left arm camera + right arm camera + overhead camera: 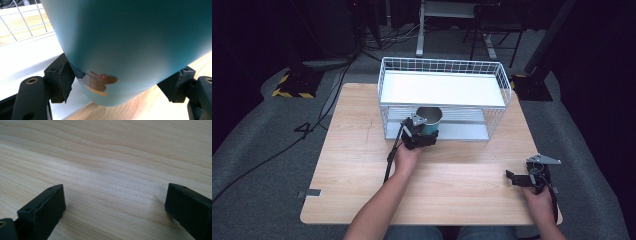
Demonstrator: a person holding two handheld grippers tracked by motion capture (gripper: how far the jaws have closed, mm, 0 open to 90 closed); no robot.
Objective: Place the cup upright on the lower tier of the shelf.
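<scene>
High view: teal cup (430, 121) with a metal inside sits at the front opening of the white wire rack (443, 98), at the lower shelf level, beneath the white upper shelf. Rack stands at 12 o'clock on the wooden desk (362, 165). Left gripper (419, 135) is at the cup's near side, roughly desk centre, hand (406, 159) behind it at 6 o'clock of the cup.

Left gripper view: cup (130, 45) lies between the jaws, its teal wall close against the lens. One black pad presses the wall at 8 o'clock, the other at 4 o'clock; both touch the lower part of the cup. Jaws gripping the cup. A small red and orange print (101, 81) shows on the wall low down, near the 8 o'clock pad. The cup's bottom edge hangs over the line where the white shelf surface (27, 57) meets the desk wood; whether it rests on either I cannot tell. Rack wire shows at 10 o'clock.

Right gripper (522, 179) lies at 4 o'clock on the desk, well apart from cup and rack, hand (539, 197) on it.

Right gripper view: jaws stand wide apart, bare wood grain (107, 170) between them.
</scene>
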